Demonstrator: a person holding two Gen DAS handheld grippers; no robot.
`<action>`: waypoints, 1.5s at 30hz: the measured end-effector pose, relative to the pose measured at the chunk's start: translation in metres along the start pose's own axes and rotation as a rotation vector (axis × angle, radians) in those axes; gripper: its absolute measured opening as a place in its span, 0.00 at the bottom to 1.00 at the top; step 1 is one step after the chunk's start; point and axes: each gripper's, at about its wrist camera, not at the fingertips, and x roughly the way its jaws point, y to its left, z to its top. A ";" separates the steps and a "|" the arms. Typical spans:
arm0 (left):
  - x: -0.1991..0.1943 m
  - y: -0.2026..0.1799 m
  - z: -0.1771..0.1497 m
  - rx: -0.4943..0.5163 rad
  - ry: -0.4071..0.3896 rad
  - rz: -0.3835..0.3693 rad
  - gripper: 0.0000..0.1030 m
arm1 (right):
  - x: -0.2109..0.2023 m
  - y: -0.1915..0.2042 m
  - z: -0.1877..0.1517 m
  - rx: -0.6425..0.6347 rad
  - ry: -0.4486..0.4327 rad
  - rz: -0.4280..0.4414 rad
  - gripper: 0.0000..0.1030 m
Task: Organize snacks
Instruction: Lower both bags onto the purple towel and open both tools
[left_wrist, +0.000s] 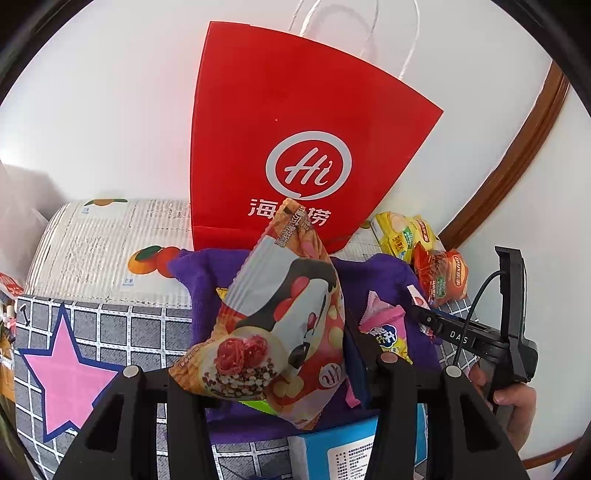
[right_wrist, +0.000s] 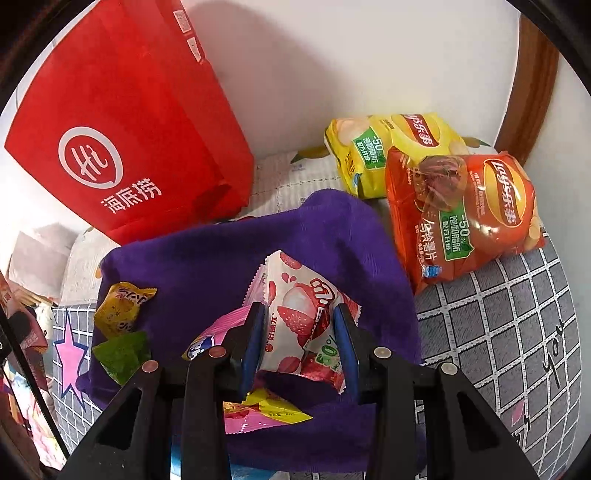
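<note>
Each gripper holds a snack, left gripper the ice-cream packet, right gripper the lychee packet, with the red bag standing far ahead of both.

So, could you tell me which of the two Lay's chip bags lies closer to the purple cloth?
The orange Lay's bag; it borders the purple cloth, while the yellow Lay's bag sits behind it near the wall.

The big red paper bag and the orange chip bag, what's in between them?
In the right wrist view, between the red paper bag and the orange chip bag lie the bunched purple cloth, a strip of white fruit-print mat and a yellow chip bag.
</note>
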 end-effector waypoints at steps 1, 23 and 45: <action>0.000 0.000 0.000 -0.001 -0.001 0.001 0.45 | 0.001 0.000 0.000 0.000 0.005 0.003 0.43; 0.033 -0.027 -0.013 0.068 0.085 -0.013 0.45 | -0.049 0.014 -0.001 -0.078 -0.114 0.010 0.59; 0.073 -0.045 -0.027 0.151 0.184 0.131 0.45 | -0.065 0.024 -0.005 -0.115 -0.153 -0.032 0.59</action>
